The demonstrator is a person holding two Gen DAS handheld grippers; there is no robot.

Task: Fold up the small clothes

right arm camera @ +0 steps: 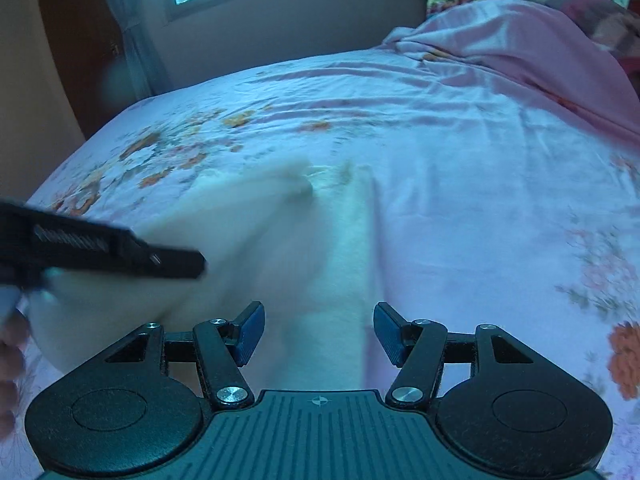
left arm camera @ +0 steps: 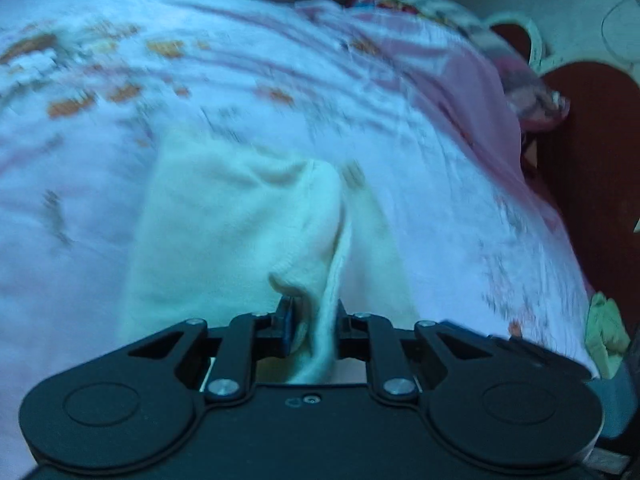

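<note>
Pinching soft cream knit garment (left arm camera: 240, 216) — left gripper (left arm camera: 314, 320) — over floral bedsheet (left arm camera: 400, 120).

Bed w/ floral sheet (right arm camera: 460, 168); cream garment (right arm camera: 332, 280) flat on it, pink blanket (right arm camera: 520, 40) at head.

Cream garment (right arm camera: 224, 240) motion-blurred; left tool (right arm camera: 120, 252) cut off by frame edge.

Left claw (left arm camera: 312, 320) pinched nearly closed and angled down, right claw (right arm camera: 319, 332) spread apart, empty
</note>
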